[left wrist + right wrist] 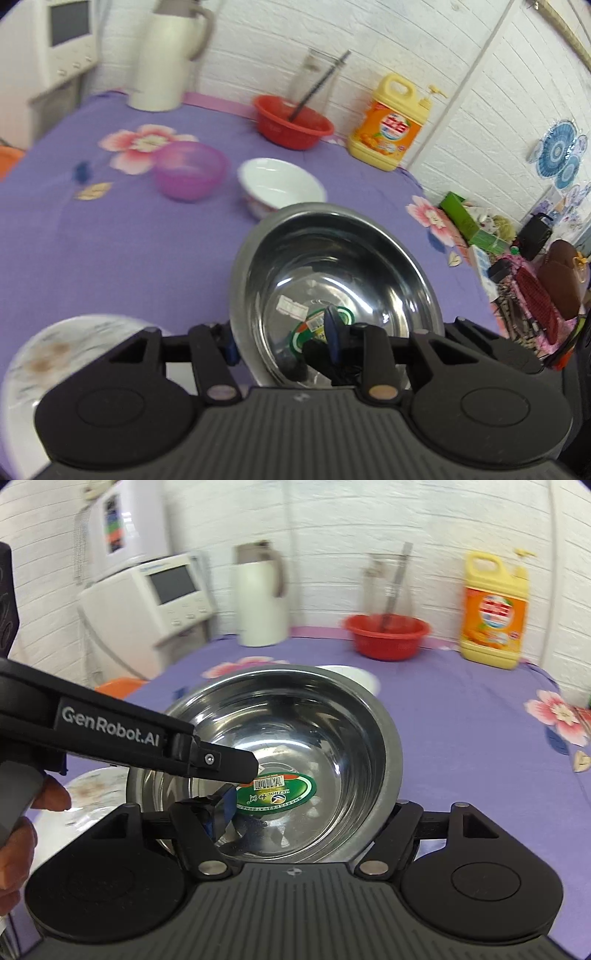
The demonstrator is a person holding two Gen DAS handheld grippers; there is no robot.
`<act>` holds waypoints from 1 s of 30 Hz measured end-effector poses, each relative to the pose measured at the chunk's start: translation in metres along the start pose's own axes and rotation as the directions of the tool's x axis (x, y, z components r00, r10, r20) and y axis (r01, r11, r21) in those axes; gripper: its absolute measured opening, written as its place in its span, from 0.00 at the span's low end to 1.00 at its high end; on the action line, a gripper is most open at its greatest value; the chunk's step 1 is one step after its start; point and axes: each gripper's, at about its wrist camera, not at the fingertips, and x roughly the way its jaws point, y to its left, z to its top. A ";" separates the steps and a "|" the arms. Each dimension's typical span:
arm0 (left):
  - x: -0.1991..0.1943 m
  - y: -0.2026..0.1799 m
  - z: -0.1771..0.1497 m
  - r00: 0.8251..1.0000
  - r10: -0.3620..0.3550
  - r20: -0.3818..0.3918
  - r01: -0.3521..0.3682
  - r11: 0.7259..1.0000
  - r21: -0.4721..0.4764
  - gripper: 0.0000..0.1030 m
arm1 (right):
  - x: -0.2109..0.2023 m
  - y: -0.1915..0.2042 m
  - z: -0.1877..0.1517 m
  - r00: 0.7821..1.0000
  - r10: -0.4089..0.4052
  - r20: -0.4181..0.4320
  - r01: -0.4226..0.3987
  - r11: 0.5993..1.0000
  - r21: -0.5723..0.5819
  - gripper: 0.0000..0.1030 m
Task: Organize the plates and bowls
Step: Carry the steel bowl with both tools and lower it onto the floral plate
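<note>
A steel bowl (pixel 354 266) (pixel 332 723) with a green sticker inside hangs above the purple floral tablecloth (pixel 110 258), and both grippers hold it. My left gripper (pixel 280 339) (pixel 243 771) clamps its left rim, one finger outside and one inside. My right gripper (pixel 310 812) grips the near wall. Its left finger is inside the bowl and its right finger is hidden under the rim. Beyond the bowl stand a white bowl (pixel 280 184) (pixel 362 675) and a purple bowl (pixel 190 170). A flower-patterned plate (pixel 55 354) (pixel 92 794) lies at the near left.
At the back stand a red basin (pixel 291 122) (pixel 386 635) with a utensil in it, a yellow detergent jug (pixel 391 129) (pixel 493 616) and a white thermos (pixel 166 55) (pixel 260 598). A white appliance (pixel 166 598) stands off the table's left. A person's hand (pixel 14 834) holds the left gripper.
</note>
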 end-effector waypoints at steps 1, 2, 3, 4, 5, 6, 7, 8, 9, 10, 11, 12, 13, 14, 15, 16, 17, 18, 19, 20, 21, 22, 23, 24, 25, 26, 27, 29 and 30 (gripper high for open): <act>-0.013 0.011 -0.007 1.000 0.024 0.008 -0.024 1.000 0.000 0.27 | -0.002 0.017 -0.002 1.000 0.022 0.003 -0.022 1.000 -0.016 1.00; -0.024 0.021 -0.014 0.999 0.040 0.014 -0.040 0.999 -0.003 0.27 | -0.003 0.032 -0.003 0.999 0.042 0.003 -0.042 0.999 -0.033 1.00; -0.036 0.033 -0.020 0.998 0.058 0.019 -0.058 0.998 -0.009 0.27 | -0.003 0.048 -0.005 0.998 0.058 0.003 -0.058 0.997 -0.051 1.00; -0.045 0.042 -0.026 0.997 0.072 0.023 -0.071 0.997 -0.015 0.28 | -0.003 0.063 -0.006 0.997 0.073 0.001 -0.073 0.995 -0.073 1.00; -0.053 0.051 -0.031 0.996 0.085 0.029 -0.085 0.996 -0.021 0.28 | -0.003 0.079 -0.009 0.996 0.091 -0.004 -0.091 0.991 -0.094 1.00; -0.061 0.060 -0.037 0.994 0.101 0.033 -0.100 0.995 -0.029 0.28 | -0.003 0.093 -0.011 0.994 0.107 -0.011 -0.108 0.988 -0.106 1.00; -0.066 0.066 -0.042 0.993 0.112 0.037 -0.111 0.993 -0.032 0.28 | -0.002 0.103 -0.014 0.992 0.126 -0.021 -0.128 0.986 -0.112 1.00; -0.070 0.072 -0.047 0.992 0.119 0.037 -0.117 0.992 -0.034 0.28 | 0.000 0.110 -0.017 0.990 0.140 -0.033 -0.143 0.983 -0.114 1.00; -0.071 0.078 -0.052 0.992 0.122 0.034 -0.120 0.992 -0.045 0.28 | 0.002 0.119 -0.020 0.988 0.148 -0.046 -0.153 0.981 -0.118 1.00; -0.071 0.082 -0.056 0.992 0.121 0.024 -0.119 0.991 -0.054 0.28 | 0.003 0.123 -0.023 0.987 0.154 -0.054 -0.159 0.980 -0.119 1.00; -0.069 0.087 -0.060 0.993 0.116 0.012 -0.115 0.992 -0.059 0.28 | 0.005 0.130 -0.026 0.985 0.156 -0.068 -0.163 0.980 -0.118 1.00; -0.067 0.090 -0.065 0.994 0.111 0.001 -0.111 0.992 -0.066 0.28 | 0.006 0.133 -0.029 0.985 0.153 -0.080 -0.162 0.980 -0.117 1.00; -0.065 0.093 -0.069 0.994 0.105 -0.011 -0.106 0.991 -0.077 0.28 | 0.008 0.135 -0.033 0.984 0.151 -0.094 -0.161 0.980 -0.115 1.00; -0.063 0.096 -0.072 0.995 0.097 -0.018 -0.098 0.992 -0.085 0.28 | 0.009 0.137 -0.037 0.983 0.150 -0.106 -0.161 0.981 -0.110 1.00; -0.062 0.098 -0.074 0.996 0.089 -0.021 -0.091 0.992 -0.089 0.28 | 0.010 0.139 -0.039 0.982 0.147 -0.118 -0.159 0.982 -0.104 1.00; -0.061 0.100 -0.075 0.996 0.085 -0.021 -0.087 0.992 -0.092 0.28 | 0.011 0.139 -0.041 0.982 0.143 -0.125 -0.156 0.983 -0.101 1.00; -0.062 0.102 -0.077 0.996 0.083 -0.017 -0.084 0.992 -0.095 0.28 | 0.011 0.138 -0.042 0.981 0.141 -0.131 -0.154 0.983 -0.100 1.00; -0.062 0.101 -0.077 0.996 0.084 -0.014 -0.085 0.992 -0.090 0.28 | 0.011 0.138 -0.043 0.980 0.143 -0.139 -0.157 0.982 -0.100 1.00; -0.062 0.102 -0.077 0.996 0.085 -0.013 -0.086 0.992 -0.089 0.28 | 0.012 0.138 -0.044 0.978 0.148 -0.144 -0.163 0.982 -0.098 1.00; -0.062 0.104 -0.077 0.996 0.086 -0.012 -0.087 0.992 -0.090 0.28 | 0.013 0.139 -0.044 0.977 0.154 -0.147 -0.169 0.981 -0.095 1.00; -0.061 0.105 -0.077 0.996 0.089 -0.012 -0.090 0.992 -0.087 0.29 | 0.015 0.138 -0.044 0.975 0.161 -0.151 -0.176 0.980 -0.093 1.00; -0.061 0.107 -0.077 0.996 0.093 -0.013 -0.094 0.992 -0.086 0.29 | 0.016 0.140 -0.043 0.974 0.165 -0.153 -0.180 0.979 -0.094 1.00; -0.060 0.108 -0.077 0.995 0.095 -0.016 -0.096 0.991 -0.091 0.29 | 0.018 0.141 -0.043 0.974 0.168 -0.155 -0.184 0.978 -0.097 1.00; -0.059 0.109 -0.078 0.995 0.093 -0.019 -0.095 0.991 -0.096 0.30 | 0.020 0.142 -0.044 0.972 0.172 -0.158 -0.189 0.977 -0.098 1.00; -0.059 0.110 -0.078 0.996 0.090 -0.023 -0.092 0.991 -0.097 0.31 | 0.021 0.143 -0.045 0.972 0.173 -0.161 -0.191 0.977 -0.099 1.00; -0.058 0.111 -0.078 0.996 0.087 -0.024 -0.089 0.991 -0.095 0.32 | 0.021 0.143 -0.045 0.971 0.174 -0.162 -0.191 0.976 -0.101 1.00; -0.058 0.112 -0.079 0.996 0.087 -0.023 -0.089 0.991 -0.096 0.35 | 0.020 0.143 -0.046 0.972 0.172 -0.160 -0.190 0.976 -0.107 1.00; -0.057 0.112 -0.079 0.996 0.081 -0.022 -0.083 0.992 -0.097 0.42 | 0.020 0.143 -0.046 0.972 0.172 -0.161 -0.190 0.976 -0.105 1.00; -0.057 0.112 -0.078 0.997 0.077 -0.022 -0.079 0.992 -0.096 0.55 | 0.020 0.141 -0.045 0.970 0.183 -0.158 -0.199 0.976 -0.094 1.00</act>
